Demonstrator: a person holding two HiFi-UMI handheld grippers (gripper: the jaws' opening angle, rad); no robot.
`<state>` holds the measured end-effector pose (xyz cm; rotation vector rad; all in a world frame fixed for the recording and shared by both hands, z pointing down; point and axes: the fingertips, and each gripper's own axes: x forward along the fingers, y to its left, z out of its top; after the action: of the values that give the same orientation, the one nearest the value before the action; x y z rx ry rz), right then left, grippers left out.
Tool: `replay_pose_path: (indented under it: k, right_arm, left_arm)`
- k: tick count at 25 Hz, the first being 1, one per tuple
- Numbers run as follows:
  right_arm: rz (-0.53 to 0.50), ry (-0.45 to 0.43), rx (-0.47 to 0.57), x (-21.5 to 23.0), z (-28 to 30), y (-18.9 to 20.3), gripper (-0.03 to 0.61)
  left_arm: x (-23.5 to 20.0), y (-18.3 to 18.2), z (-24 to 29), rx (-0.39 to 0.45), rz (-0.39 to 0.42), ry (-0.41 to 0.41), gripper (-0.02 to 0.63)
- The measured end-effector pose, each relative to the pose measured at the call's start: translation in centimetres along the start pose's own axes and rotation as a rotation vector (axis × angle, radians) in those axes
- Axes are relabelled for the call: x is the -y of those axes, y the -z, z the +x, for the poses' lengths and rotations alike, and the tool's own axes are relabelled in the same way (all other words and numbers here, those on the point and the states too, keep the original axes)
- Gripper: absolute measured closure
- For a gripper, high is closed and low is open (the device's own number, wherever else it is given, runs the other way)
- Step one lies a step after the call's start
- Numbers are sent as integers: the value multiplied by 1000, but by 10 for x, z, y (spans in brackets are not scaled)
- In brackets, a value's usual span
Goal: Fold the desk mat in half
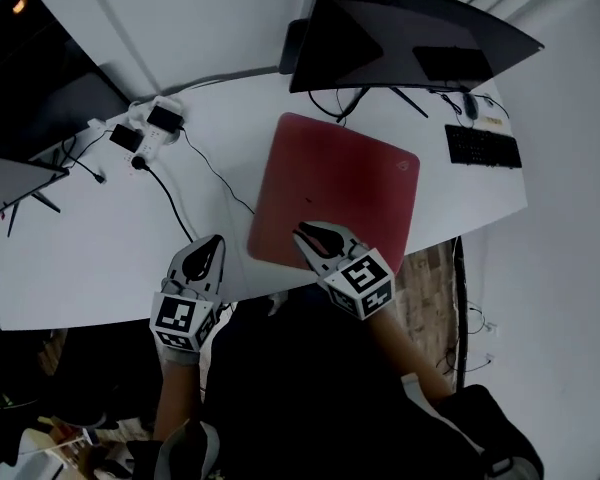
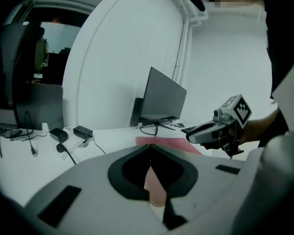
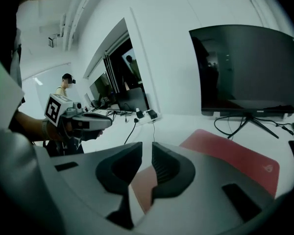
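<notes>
Your left hand-held gripper (image 1: 213,244) and right hand-held gripper (image 1: 302,231) were shut and empty near the front edge of the red desk mat (image 1: 330,193), which lay flat on the tabletop (image 1: 90,238), so shut jaws might only push it away.

desk mat (image 1: 332,193): 1
grippers: 2, left gripper (image 1: 216,241) and right gripper (image 1: 299,231)
monitors: 2, big monitor (image 1: 410,38) and side monitor (image 1: 10,180)
keyboard (image 1: 483,146): 1
power strip (image 1: 152,131): 1
table (image 1: 90,258): 1
</notes>
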<state>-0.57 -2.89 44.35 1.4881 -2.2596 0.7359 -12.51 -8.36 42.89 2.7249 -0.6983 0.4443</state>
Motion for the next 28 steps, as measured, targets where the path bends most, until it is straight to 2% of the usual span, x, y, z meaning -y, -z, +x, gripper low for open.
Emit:
replay_pose_path:
  k: [5,10,13,18,25,28]
  right_arm:
    - [-61,-127,-89,-4,26,11,528]
    - [-105,-211,-163,-11,47,32,515]
    - [-144,-230,-204,-12,60,47,484]
    - [-170,-268,-257,-17,80,68,475]
    - [-211,-289,-326,-29,102,98,428]
    - [-216,-282,-348,-36,110,112,383]
  left_arm:
    - [0,13,-10,-5,-62,-118,606]
    - [1,32,-24,-4,-123,-228,606]
    - [-1,42,-32,-10,-145,-286,606]
    - [3,59,-49,-28,-197,-366,606]
    - [8,87,-73,-42,-225,-419,606]
    - [6,95,-81,-46,-221,-425,606]
